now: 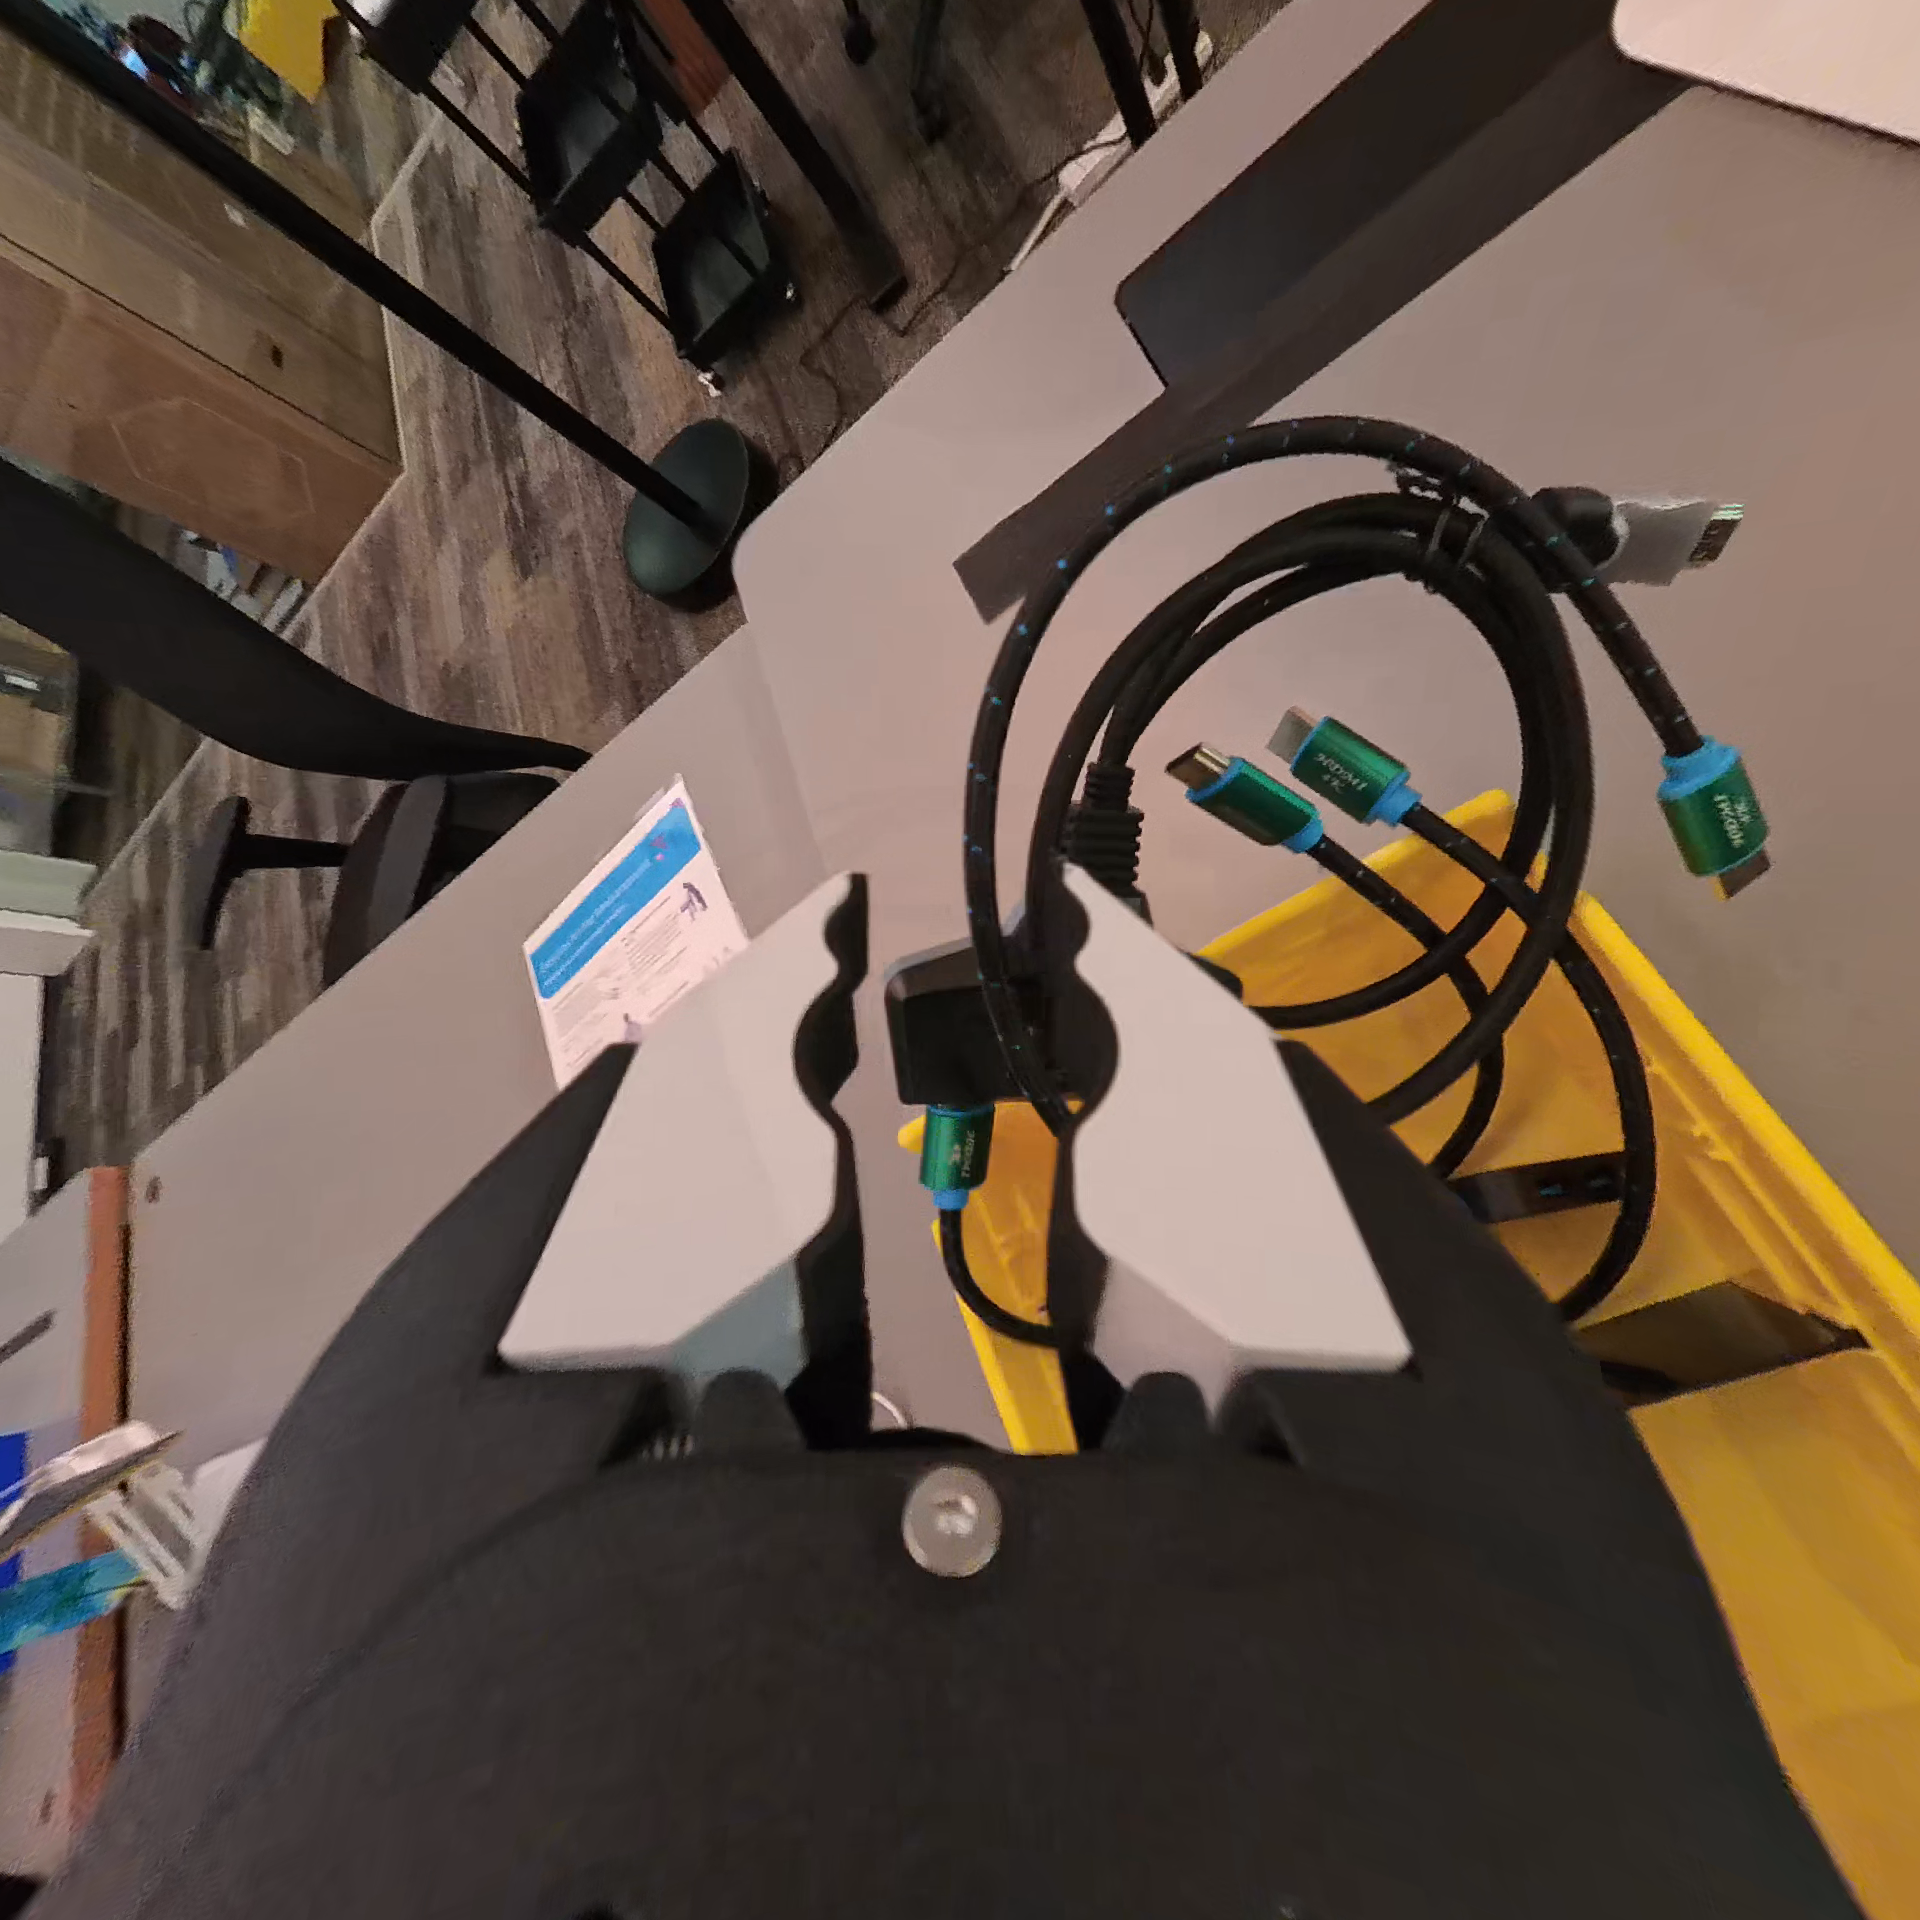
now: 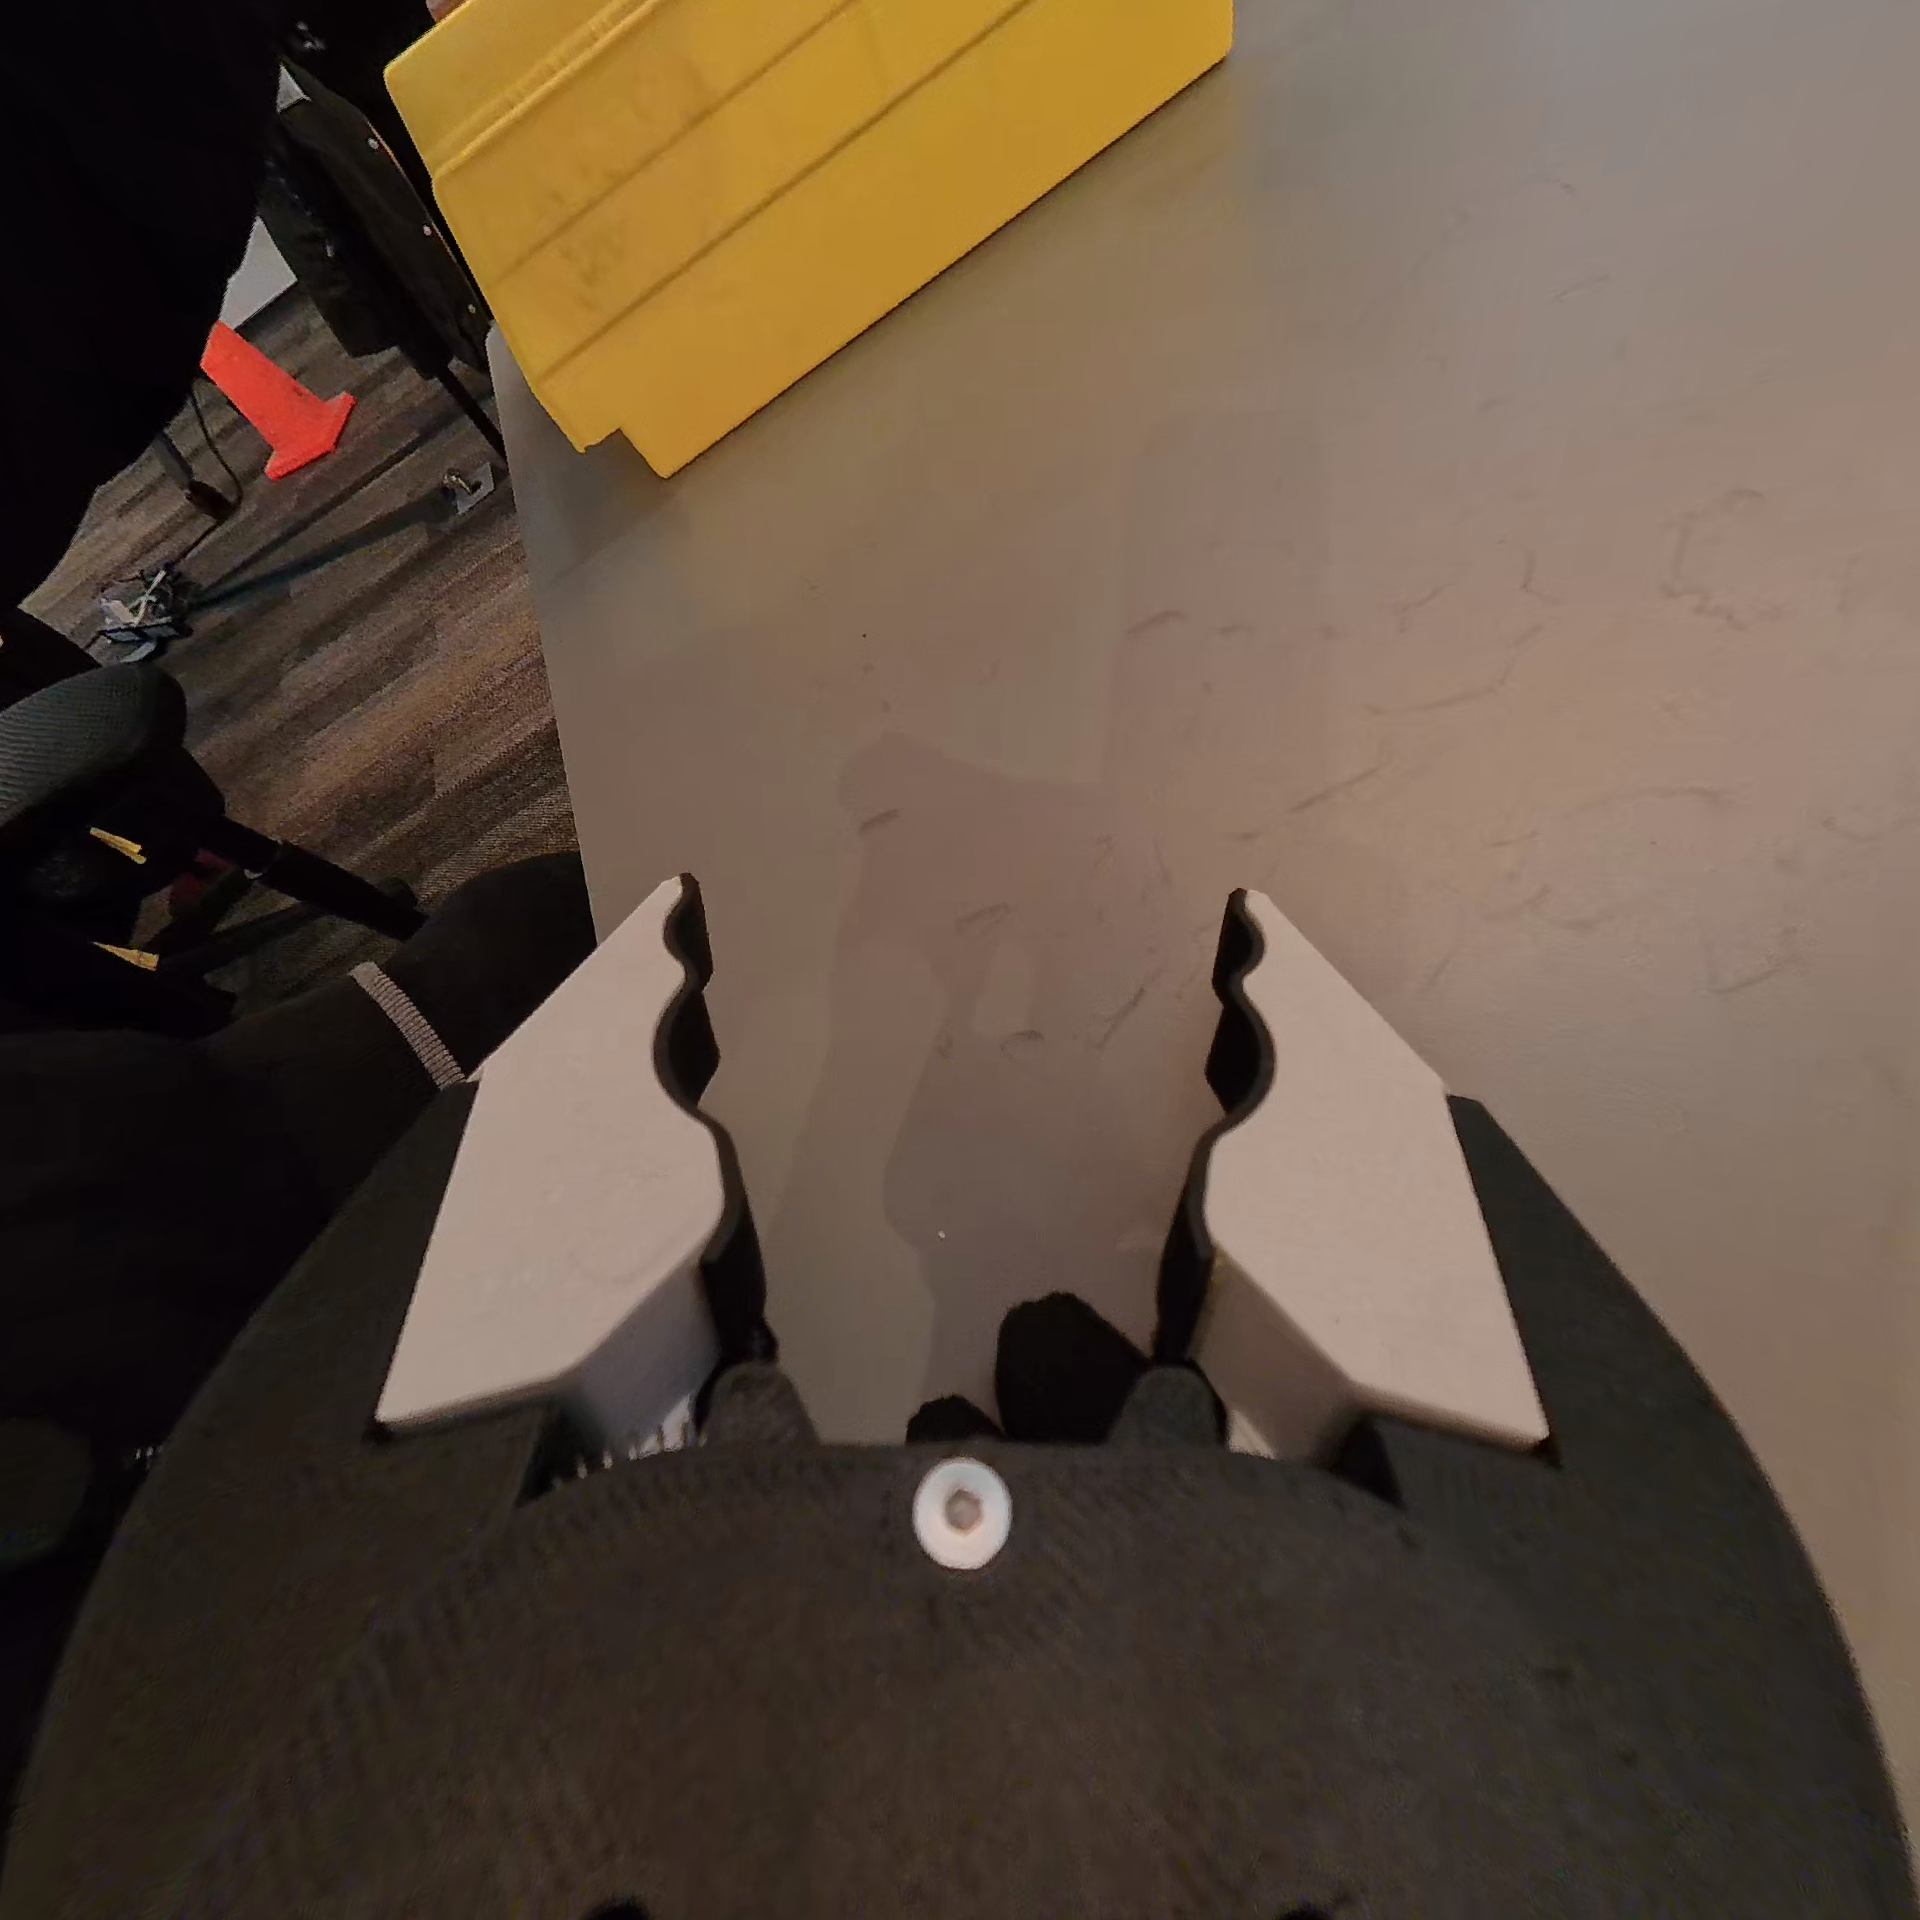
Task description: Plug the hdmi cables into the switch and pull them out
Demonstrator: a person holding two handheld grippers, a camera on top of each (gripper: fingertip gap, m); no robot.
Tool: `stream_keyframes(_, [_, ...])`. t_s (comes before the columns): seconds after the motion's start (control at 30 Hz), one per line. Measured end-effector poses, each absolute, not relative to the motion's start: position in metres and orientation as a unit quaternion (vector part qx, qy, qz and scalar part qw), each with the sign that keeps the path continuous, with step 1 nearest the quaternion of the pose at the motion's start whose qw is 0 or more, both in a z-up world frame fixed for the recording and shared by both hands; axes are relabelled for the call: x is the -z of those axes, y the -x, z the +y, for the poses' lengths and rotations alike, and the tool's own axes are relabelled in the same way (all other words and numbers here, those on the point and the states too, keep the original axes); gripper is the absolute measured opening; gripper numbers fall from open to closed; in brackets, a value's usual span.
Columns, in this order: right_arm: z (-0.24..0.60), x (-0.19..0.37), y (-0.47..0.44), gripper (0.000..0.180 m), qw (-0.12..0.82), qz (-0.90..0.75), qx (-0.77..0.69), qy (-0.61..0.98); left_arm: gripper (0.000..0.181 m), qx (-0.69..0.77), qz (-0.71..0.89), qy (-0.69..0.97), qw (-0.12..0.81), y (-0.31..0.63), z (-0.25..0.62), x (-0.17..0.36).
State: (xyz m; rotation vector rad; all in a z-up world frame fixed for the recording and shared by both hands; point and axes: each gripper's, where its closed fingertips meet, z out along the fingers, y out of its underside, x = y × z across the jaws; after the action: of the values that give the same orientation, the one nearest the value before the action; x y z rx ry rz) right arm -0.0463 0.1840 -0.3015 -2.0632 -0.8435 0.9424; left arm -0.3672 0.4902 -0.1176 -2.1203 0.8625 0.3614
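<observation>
In the left wrist view my left gripper (image 1: 961, 891) is shut on a small black HDMI switch (image 1: 940, 1023) and holds it above the yellow bin (image 1: 1621, 1081). One green HDMI plug (image 1: 956, 1153) sits in the switch's near side. Black braided cables (image 1: 1299, 623) loop off it to the right. Three loose green plugs hang free: two side by side (image 1: 1252, 802) (image 1: 1351, 771) and one farther right (image 1: 1714, 821). A silver plug (image 1: 1662, 540) sticks out at the top of the loop. In the right wrist view my right gripper (image 2: 961, 888) is open and empty over the grey table (image 2: 1351, 623).
A black device (image 1: 1538, 1195) with a blue port lies in the bin. A printed leaflet (image 1: 634, 925) lies on the table left of my left gripper. In the right wrist view the yellow bin (image 2: 779, 208) stands near the table's left edge, with floor, a chair and an orange cone (image 2: 275, 390) beyond. My hands' fingertips stand some 50 centimetres from each other. To the black device (image 1: 1538, 1195): left tips about 20 centimetres, right tips about 35 centimetres.
</observation>
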Motion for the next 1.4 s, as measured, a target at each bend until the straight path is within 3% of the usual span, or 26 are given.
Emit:
stream_keyframes(0.13, [0.184,0.302,0.046,0.095,0.352,-0.326,-0.365,0.798,0.044,-0.140,0.338,0.853,0.372,0.374,0.499,0.135])
stream_keyframes(0.27, [0.184,0.302,0.046,0.095,0.352,-0.325,-0.366,0.798,0.004,-0.142,0.353,0.856,0.350,0.371,0.505,0.151])
stream_keyframes(0.43, [0.184,0.301,0.046,0.094,0.351,-0.324,-0.369,0.797,0.003,-0.130,0.352,0.850,0.370,0.361,0.501,0.142])
stream_keyframes(1.4, [0.183,0.301,0.046,0.093,0.351,-0.327,-0.368,0.797,0.003,-0.125,0.314,0.727,0.598,0.313,0.445,-0.055])
